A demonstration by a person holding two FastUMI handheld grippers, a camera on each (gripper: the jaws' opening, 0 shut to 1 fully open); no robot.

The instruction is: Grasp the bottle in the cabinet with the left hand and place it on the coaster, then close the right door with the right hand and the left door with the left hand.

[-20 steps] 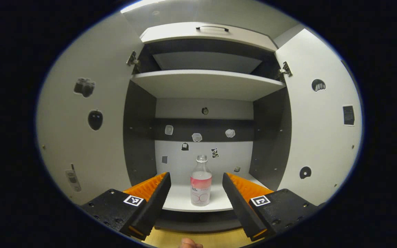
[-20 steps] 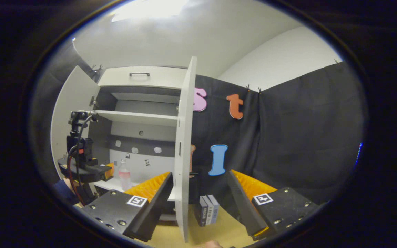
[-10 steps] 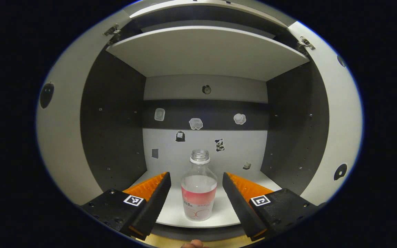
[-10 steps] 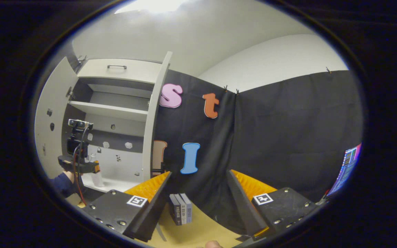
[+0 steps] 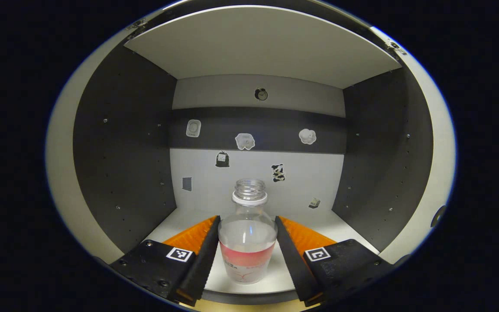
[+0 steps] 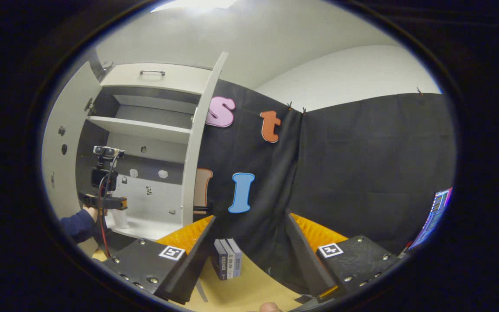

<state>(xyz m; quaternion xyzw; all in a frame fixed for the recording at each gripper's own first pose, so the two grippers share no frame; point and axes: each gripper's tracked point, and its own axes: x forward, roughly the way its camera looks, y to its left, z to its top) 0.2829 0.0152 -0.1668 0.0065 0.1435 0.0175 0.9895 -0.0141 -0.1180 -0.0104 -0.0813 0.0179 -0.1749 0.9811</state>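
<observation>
— What's the biggest thing you can see?

— The cabinet point(image 5: 124, 143). Both doors are open. In the right gripper view the right door point(image 6: 195, 143) sticks out edge-on, and the left door point(image 6: 56, 156) swings off to the side. There's a shelf point(image 5: 258, 47) up high inside, and little stickers on the back wall.

— And the table?

— It's a wooden table point(image 6: 249, 290) in front of the cabinet. Some small books point(image 6: 227, 263) stand on it, near the black cloth.

— Where's the bottle?

— The bottle point(image 5: 247, 242) stands upright on the cabinet floor, close to the front edge. It has no cap. It's clear with a pink band.

— Is the left gripper holding it?

— The left gripper point(image 5: 247, 255) has one finger on each side of the bottle, very close. I think they just touch the glass, but I can't tell if they squeeze it. From the right gripper view you can see it too, held by a hand point(image 6: 90, 212) in a dark sleeve, reaching into the cabinet.

— And the right gripper?

— The right gripper point(image 6: 249, 260) is spread wide over the table with nothing between its fingers. It points at the cloth wall, beside the right door.
</observation>
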